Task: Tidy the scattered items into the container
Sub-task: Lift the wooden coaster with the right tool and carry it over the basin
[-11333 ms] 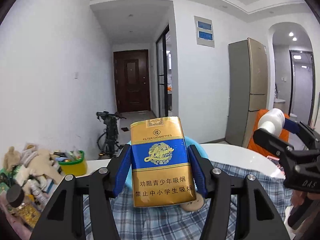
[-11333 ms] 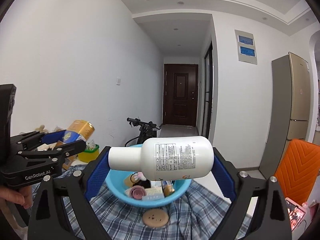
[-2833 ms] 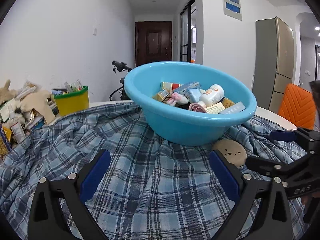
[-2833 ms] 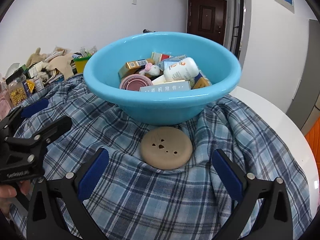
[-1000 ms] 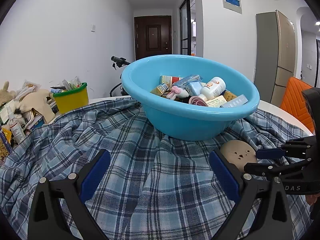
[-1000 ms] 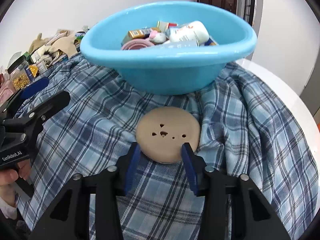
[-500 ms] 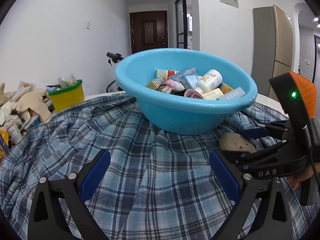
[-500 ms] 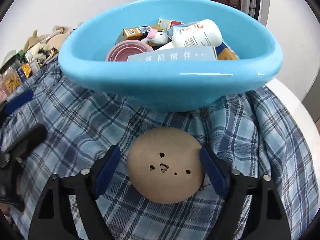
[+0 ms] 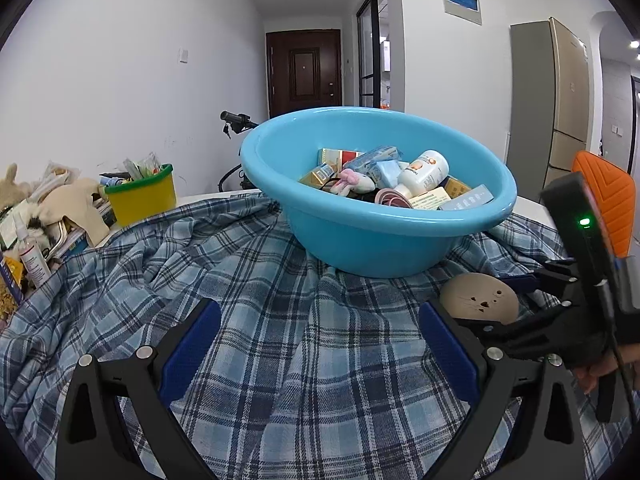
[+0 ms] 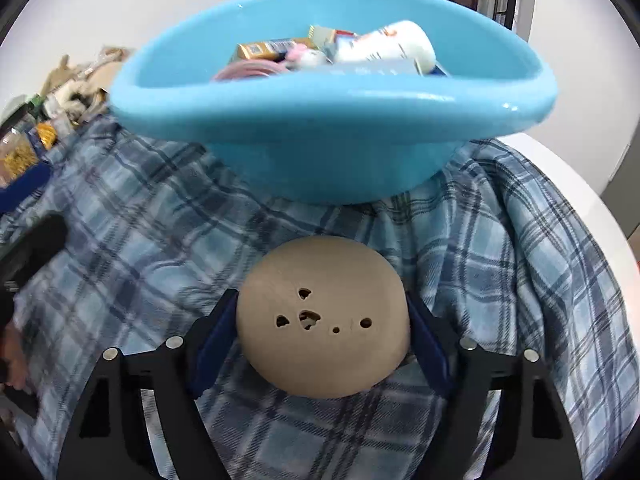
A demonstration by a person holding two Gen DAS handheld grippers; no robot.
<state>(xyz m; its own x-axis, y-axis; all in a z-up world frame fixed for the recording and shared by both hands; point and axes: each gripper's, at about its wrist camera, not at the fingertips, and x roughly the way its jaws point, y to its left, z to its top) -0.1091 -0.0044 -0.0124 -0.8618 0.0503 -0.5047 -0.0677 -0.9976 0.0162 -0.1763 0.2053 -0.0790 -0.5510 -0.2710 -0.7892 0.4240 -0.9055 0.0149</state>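
A blue plastic bowl holding boxes, a white bottle and other small items stands on a plaid cloth. In front of it lies a round tan disc with small holes, also seen in the left wrist view. My right gripper straddles the disc; its jaws are closing and the blue pads meet the disc's two sides. In the left wrist view the right gripper comes in from the right. My left gripper hangs open over the cloth with nothing between its fingers.
A yellow tub with a green rim and a heap of toys and bottles crowd the left edge. The white table top shows at the right beyond the cloth. An orange chair back stands behind the right gripper.
The right gripper went from nearly shut to wide, moved forward and down around the tan disc, then narrowed onto its sides. The left gripper stayed put.
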